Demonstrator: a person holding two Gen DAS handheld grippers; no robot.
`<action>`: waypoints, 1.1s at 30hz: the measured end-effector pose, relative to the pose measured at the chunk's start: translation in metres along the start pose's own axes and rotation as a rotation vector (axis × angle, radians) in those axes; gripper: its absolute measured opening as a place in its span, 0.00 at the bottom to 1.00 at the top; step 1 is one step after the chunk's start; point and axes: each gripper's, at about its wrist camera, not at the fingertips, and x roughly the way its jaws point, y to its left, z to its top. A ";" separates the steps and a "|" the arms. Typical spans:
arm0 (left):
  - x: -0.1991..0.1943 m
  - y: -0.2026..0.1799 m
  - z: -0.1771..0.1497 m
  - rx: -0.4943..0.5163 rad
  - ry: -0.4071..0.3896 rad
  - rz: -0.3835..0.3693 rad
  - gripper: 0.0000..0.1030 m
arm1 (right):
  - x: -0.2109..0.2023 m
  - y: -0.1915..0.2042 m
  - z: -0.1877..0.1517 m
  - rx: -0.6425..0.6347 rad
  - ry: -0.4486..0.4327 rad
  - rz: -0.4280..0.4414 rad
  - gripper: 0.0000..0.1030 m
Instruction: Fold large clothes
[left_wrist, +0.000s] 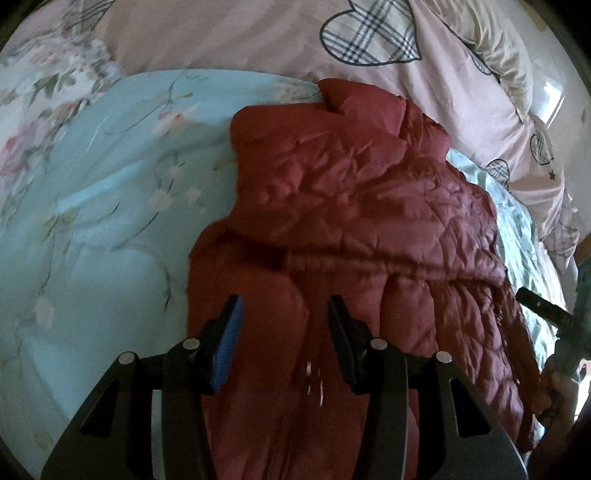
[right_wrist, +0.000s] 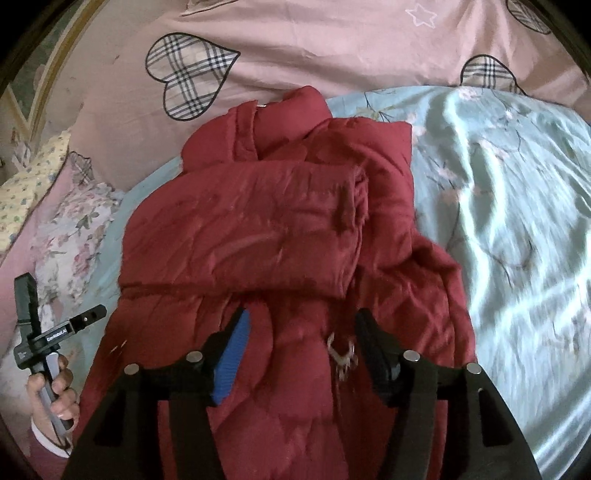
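Observation:
A dark red quilted puffer jacket (left_wrist: 343, 206) lies on a bed, its collar at the far end and one sleeve (right_wrist: 258, 221) folded across its body. My left gripper (left_wrist: 284, 306) is open above the jacket's near hem, holding nothing. My right gripper (right_wrist: 301, 321) is open above the near part of the jacket, just short of the folded sleeve, holding nothing. A small metal zip pull (right_wrist: 341, 356) lies between the right fingers. The left gripper's handle and the hand on it show in the right wrist view (right_wrist: 40, 332). Part of the right gripper shows at the left wrist view's right edge (left_wrist: 546, 314).
The jacket rests on a light blue floral quilt (left_wrist: 110, 206) that also shows in the right wrist view (right_wrist: 517, 221). Behind it lies pink bedding with plaid hearts (right_wrist: 295, 40). A floral pillow (right_wrist: 70, 229) and a yellow one (right_wrist: 33, 177) sit at the left.

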 end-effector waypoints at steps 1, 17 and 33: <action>-0.005 0.002 -0.005 -0.010 -0.001 -0.006 0.44 | -0.005 -0.001 -0.004 0.003 -0.001 0.007 0.62; -0.052 0.032 -0.073 -0.104 0.010 -0.012 0.44 | -0.071 -0.021 -0.060 0.069 -0.028 0.007 0.70; -0.068 0.054 -0.112 -0.111 0.067 -0.057 0.59 | -0.100 -0.060 -0.113 0.134 0.026 -0.078 0.72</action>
